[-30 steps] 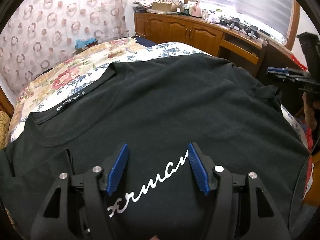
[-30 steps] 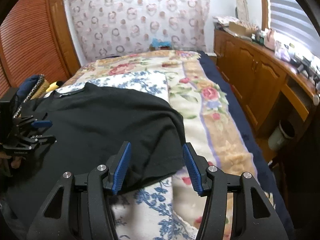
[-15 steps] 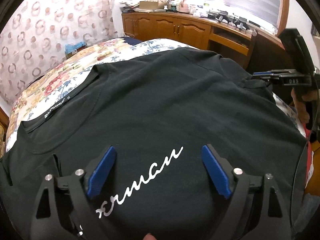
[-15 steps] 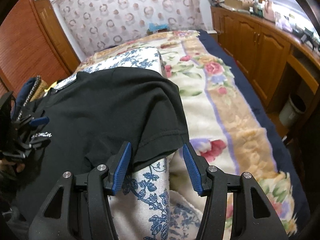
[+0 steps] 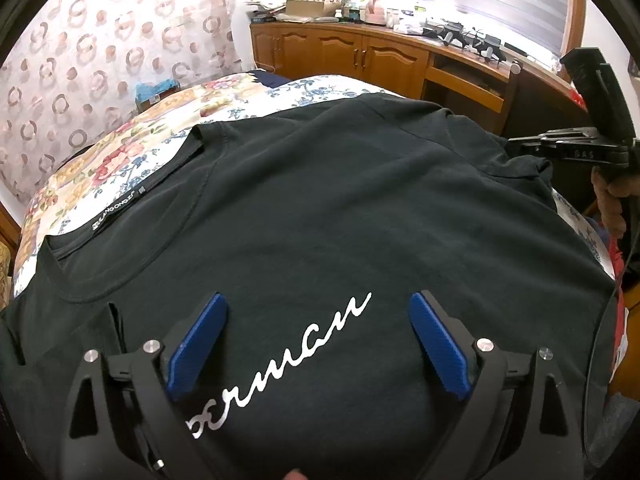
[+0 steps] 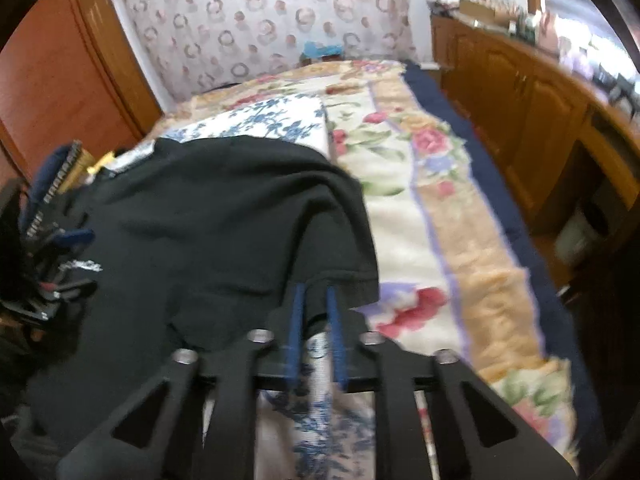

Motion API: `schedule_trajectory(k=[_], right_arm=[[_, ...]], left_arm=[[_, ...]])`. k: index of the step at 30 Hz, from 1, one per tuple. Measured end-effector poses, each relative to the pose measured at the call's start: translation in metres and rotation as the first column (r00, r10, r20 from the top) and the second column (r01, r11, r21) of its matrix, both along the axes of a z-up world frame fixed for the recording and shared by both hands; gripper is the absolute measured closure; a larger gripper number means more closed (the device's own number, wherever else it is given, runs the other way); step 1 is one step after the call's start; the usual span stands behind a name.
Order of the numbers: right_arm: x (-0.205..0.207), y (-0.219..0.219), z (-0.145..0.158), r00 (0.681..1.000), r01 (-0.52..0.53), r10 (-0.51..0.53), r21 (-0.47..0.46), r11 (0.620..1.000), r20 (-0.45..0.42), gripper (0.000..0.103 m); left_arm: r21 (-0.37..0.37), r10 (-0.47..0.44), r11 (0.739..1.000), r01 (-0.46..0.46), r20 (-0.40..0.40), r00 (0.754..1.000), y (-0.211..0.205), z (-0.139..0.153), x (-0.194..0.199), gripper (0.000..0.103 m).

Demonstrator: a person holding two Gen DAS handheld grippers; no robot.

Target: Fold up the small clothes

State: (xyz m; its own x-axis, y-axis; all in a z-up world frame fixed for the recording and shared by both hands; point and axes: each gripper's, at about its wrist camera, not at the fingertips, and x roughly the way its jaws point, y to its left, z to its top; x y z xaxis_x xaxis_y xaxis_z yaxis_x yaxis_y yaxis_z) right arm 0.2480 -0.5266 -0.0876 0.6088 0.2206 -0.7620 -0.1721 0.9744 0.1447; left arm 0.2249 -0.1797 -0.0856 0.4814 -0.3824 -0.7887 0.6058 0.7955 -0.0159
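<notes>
Black T-shirt (image 5: pixel 320 208) with white script; floral bedspread (image 6: pixel 420 184); blue fingers (image 5: pixel 438 346).

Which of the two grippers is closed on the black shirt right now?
The right gripper: its blue pads are nearly together, pinching the black T-shirt's sleeve hem. The left gripper hovers wide open over the white script lettering.

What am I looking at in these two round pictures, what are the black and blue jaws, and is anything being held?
No robot: a person holds a two-finger tool in each hand, with a fisheye camera on each looking along its fingers. The left view shows the left gripper, jaws wide open above a black T-shirt spread on a floral bed. The right view, somewhat blurred, shows the right gripper, jaws nearly together on the shirt's sleeve hem, apparently pinching it. Wooden cabinets stand behind.
</notes>
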Motion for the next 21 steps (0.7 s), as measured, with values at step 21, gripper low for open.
schedule_trajectory(k=[21], right_arm=[[-0.025,0.139,0.060,0.964,-0.245,0.253,-0.092,0.965,0.087,0.098]], left_arm=[[-0.274,0.190,0.950,-0.149,0.131,0.973,0.089,0.053,0.007,0.008]])
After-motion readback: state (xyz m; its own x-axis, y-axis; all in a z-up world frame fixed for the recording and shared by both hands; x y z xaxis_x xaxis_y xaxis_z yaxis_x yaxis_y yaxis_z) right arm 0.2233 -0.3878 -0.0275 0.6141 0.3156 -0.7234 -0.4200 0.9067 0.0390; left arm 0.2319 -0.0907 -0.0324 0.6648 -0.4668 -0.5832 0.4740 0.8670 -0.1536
